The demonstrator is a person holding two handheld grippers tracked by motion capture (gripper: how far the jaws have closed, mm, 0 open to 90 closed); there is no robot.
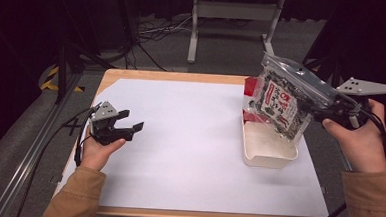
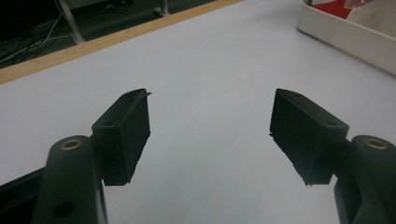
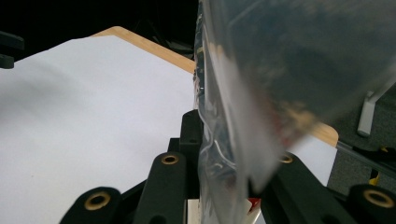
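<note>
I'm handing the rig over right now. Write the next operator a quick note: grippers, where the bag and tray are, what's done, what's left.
Right gripper: shut on the snack bag, clamping its edge; the bag hangs in the air above the white tray, tilted.
Left gripper: open, nothing between the jaws, low over the white sheet at the table's left.
Tray: right side of the sheet, with a red item at its far end; near part looks bare.
Done: bag gripped and lifted.
Left: likely set the bag down, in the tray or out of it; I cannot tell which.
</note>
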